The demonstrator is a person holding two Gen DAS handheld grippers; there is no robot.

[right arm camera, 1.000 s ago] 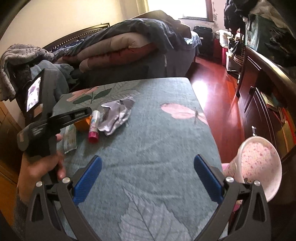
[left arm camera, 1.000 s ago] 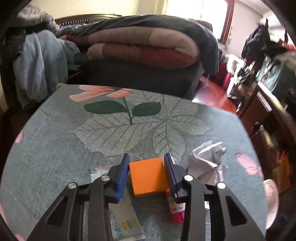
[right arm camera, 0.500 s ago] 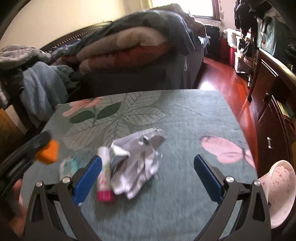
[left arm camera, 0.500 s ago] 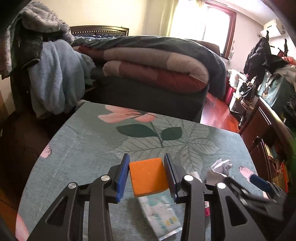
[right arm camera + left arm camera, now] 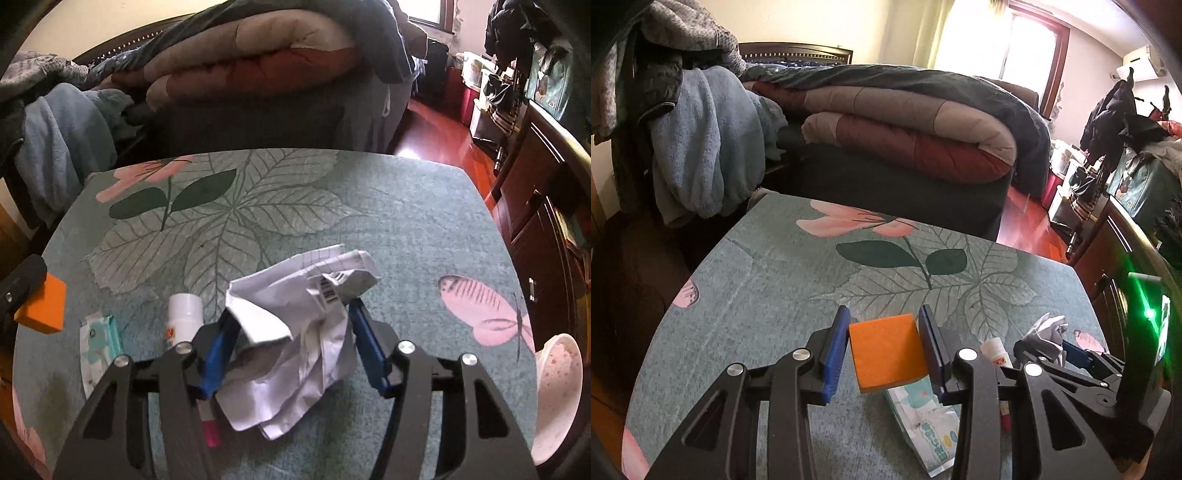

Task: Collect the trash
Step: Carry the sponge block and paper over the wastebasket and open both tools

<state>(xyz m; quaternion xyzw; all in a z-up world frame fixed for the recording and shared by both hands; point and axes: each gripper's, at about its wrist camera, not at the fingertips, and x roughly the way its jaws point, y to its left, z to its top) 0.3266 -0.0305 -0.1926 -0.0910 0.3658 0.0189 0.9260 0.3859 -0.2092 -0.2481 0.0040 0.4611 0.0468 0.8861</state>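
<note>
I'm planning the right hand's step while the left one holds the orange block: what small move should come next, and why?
Probably close the right gripper on the crumpled paper. Its blue fingers already sit on either side of the wad, which lies on the table; whether they pinch it yet is unclear. The left gripper is occupied with the orange block.

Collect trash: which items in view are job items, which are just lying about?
Job: orange foam block clamped in left tool; crumpled white paper between right tool pads; wet-wipe packet; white tube with pink cap; pink speckled bin.

Lying about: folded quilt; blue fleece.
</note>
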